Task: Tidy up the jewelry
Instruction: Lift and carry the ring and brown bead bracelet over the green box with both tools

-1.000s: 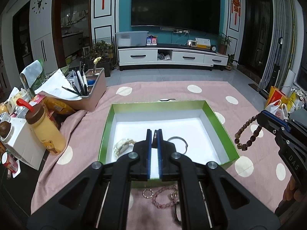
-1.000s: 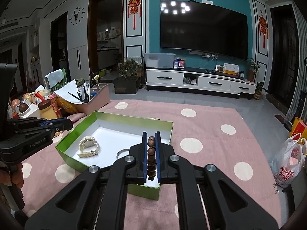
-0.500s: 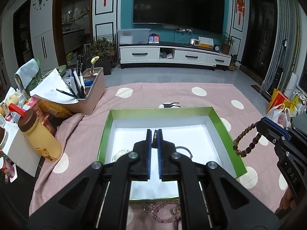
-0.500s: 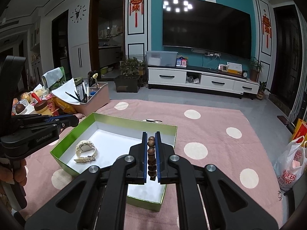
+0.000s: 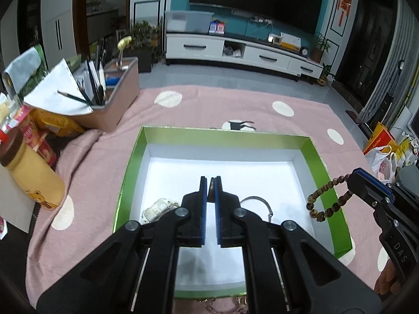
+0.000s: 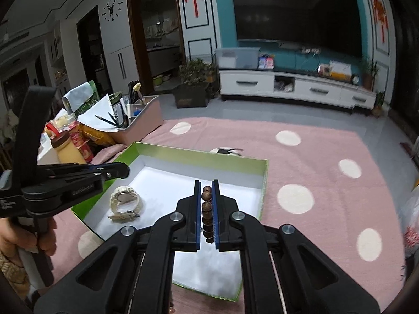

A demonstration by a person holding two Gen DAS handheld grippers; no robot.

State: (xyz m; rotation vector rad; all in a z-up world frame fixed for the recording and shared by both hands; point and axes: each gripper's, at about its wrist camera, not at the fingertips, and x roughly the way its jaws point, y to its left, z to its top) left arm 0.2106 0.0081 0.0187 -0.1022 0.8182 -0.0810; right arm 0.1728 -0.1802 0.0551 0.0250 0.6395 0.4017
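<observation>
Pink cloth with white dots (image 6: 327, 157) covers the table, soft and fuzzy. Nearest, the right gripper (image 6: 205, 216) is clamped on a wooden bead bracelet (image 6: 207, 204); its round brown beads dangle in a loop over the right rim of the green box (image 5: 337, 209). It looks light and floppy, so pinching the beads themselves works best. The left gripper (image 5: 210, 198) is squeezed tight, holding nothing that shows. On the smooth white box floor lie a chunky cream watch (image 6: 125, 200) and a thin silver bangle (image 5: 258, 201). Far left stands a pen holder (image 5: 115, 99).
</observation>
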